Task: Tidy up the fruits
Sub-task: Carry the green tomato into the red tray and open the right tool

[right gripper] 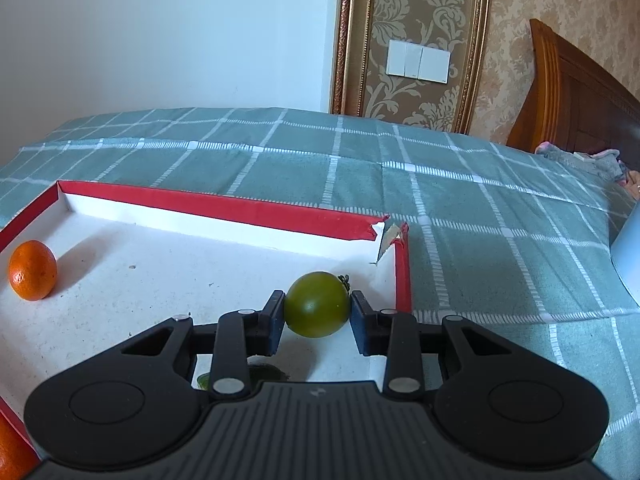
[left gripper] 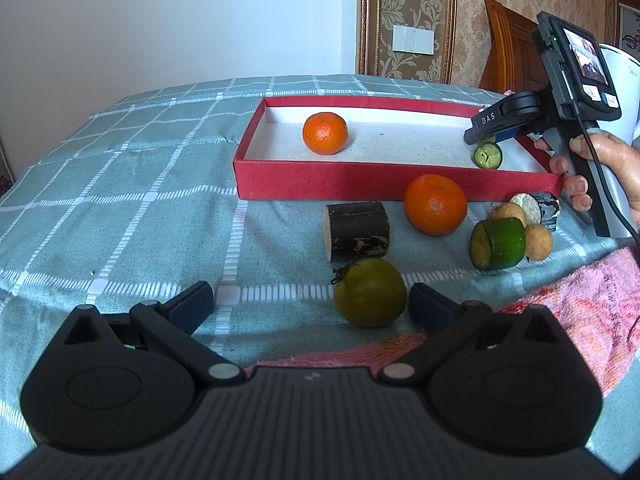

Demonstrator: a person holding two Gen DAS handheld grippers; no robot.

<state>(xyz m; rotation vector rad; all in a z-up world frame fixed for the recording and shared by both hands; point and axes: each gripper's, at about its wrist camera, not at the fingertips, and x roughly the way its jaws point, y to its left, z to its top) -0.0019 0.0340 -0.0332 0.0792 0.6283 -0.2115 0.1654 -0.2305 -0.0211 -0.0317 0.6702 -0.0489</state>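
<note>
A red box [left gripper: 320, 180] with a white floor holds an orange [left gripper: 325, 133] and a green cut piece [left gripper: 488, 155]. In front of it lie a second orange [left gripper: 435, 204], a dark cut cylinder [left gripper: 357, 231], a green cut piece [left gripper: 498, 244], two small tan fruits [left gripper: 538, 242], a dark piece [left gripper: 538, 205] and a green tomato [left gripper: 370, 293]. My left gripper [left gripper: 310, 306] is open, low over the cloth, the tomato by its right finger. My right gripper [right gripper: 317, 316] is shut on another green tomato [right gripper: 317, 305] above the box's far right corner [right gripper: 394, 236]; the orange [right gripper: 33, 276] sits at left.
A teal checked cloth [left gripper: 120, 200] covers the table. A pink towel [left gripper: 580, 312] lies at the near right. A white appliance [left gripper: 622, 80] stands behind the right hand. A wooden chair [right gripper: 580, 92] and a wall are beyond the table.
</note>
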